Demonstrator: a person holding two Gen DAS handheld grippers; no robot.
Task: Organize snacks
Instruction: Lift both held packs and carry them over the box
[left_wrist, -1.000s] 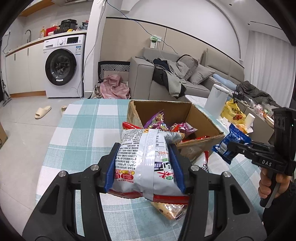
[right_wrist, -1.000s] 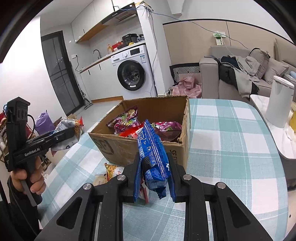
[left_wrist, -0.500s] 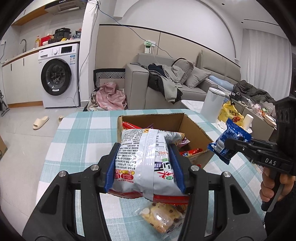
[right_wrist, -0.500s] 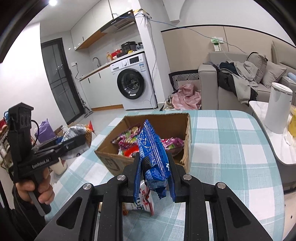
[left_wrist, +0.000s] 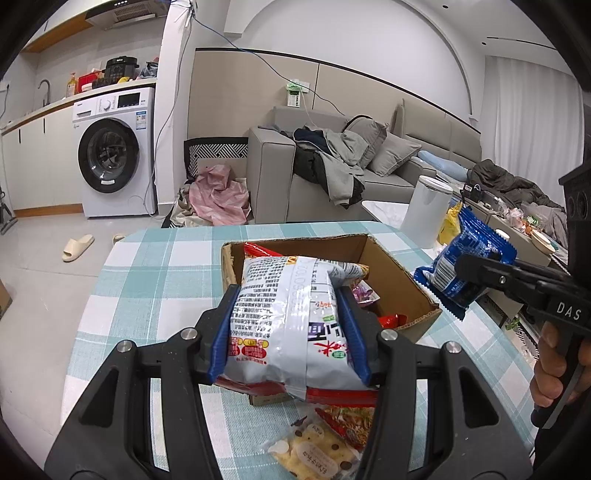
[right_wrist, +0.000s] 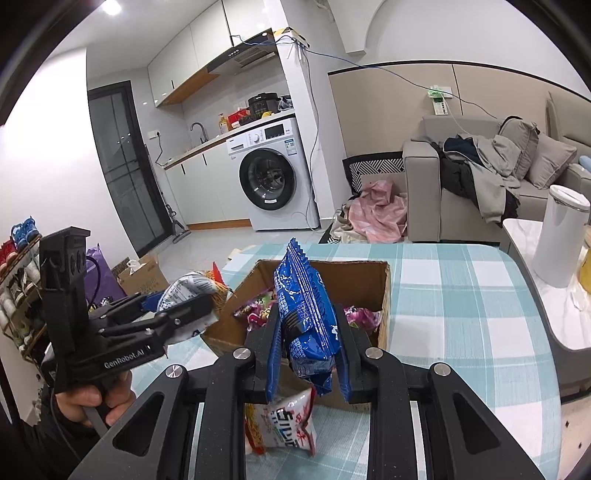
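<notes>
Checked table (left_wrist: 155, 266) — cardboard box (left_wrist: 402, 291), two snack packets (left_wrist: 314, 448) on it.

"DAS" on right gripper (left_wrist: 476, 271) body, "GenRobot.AI" on left gripper (right_wrist: 192, 314) body, snack print unreadable

The silver snack bag (left_wrist: 291, 317) between my left gripper's (left_wrist: 288, 325) pads hid the near part of the cardboard box (left_wrist: 399, 269) and most of its contents. A red packet (left_wrist: 332, 393) showed only as an edge under the bag. My left gripper's frame cut off the biscuit packet (left_wrist: 314, 452) and the bottom edge cropped it. In the right wrist view, the blue packet (right_wrist: 308, 314) in my right gripper (right_wrist: 308, 354) covered the box's middle. The noodle packet (right_wrist: 282, 424) beneath was partly hidden. Print on all packets was too small to read.
</notes>
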